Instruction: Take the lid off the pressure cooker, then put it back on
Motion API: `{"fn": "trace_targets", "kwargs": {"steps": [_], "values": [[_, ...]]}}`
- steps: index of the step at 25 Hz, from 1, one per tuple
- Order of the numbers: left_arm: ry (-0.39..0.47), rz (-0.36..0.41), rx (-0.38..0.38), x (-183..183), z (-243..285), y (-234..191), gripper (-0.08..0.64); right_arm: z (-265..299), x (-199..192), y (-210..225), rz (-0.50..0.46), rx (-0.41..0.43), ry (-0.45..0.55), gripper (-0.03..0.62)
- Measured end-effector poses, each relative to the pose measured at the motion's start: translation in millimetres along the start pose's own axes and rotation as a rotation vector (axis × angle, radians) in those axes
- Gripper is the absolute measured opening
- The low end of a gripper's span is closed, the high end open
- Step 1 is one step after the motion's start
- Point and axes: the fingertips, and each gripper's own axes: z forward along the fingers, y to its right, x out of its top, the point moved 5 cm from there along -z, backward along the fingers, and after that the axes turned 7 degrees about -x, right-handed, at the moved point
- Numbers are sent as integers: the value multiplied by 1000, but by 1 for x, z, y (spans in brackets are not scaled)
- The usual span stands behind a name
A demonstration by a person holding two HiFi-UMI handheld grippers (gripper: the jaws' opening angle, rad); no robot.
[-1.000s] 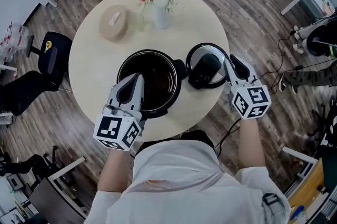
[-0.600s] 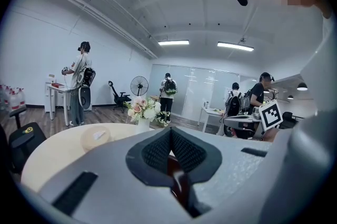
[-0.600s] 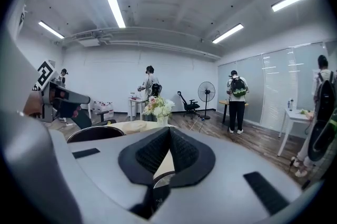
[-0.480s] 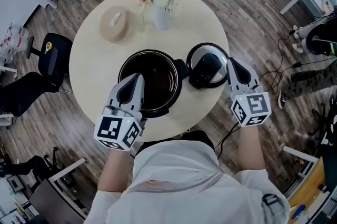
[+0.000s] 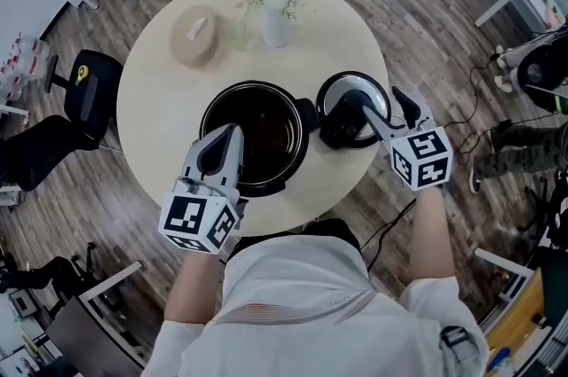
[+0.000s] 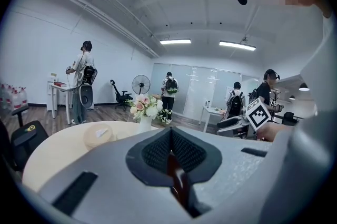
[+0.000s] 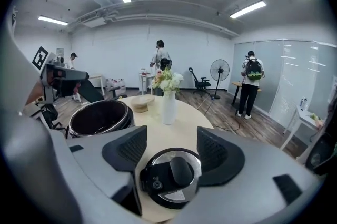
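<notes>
Just right of the open black cooker pot, the round steel-and-black lid lies flat, rigid, likely heavy and slick, best taken by its black knob; the right gripper, jaws just opened, hangs spread over it gripping nothing, while the left gripper has its jaws pressed together at the pot's near rim.

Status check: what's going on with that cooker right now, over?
Left gripper shut on pot rim. Right gripper just opened, jaws over lid. Lid off, on table beside pot. Nothing blocking.
</notes>
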Motion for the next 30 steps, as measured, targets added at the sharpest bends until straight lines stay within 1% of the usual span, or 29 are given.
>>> {"fn": "trace_targets", "kwargs": {"steps": [5, 8, 11, 15, 22, 30], "values": [[-1, -5, 9, -2, 1, -1, 5, 40, -27, 9, -8, 94, -155, 341], [-3, -8, 15, -3, 1, -1, 5, 66, -50, 12, -67, 124, -267, 370], [-3, -15, 23, -5, 0, 0, 5, 89, -70, 12, -121, 151, -369, 376], [-1, -20, 36, -6, -1, -2, 6, 119, -95, 13, -149, 190, -484, 376], [1, -34, 75, -8, -8, -8, 5, 147, -121, 11, -187, 221, -579, 387], [-2, -40, 94, -11, -12, -13, 5, 163, -137, 8, -219, 242, -651, 387]]}}
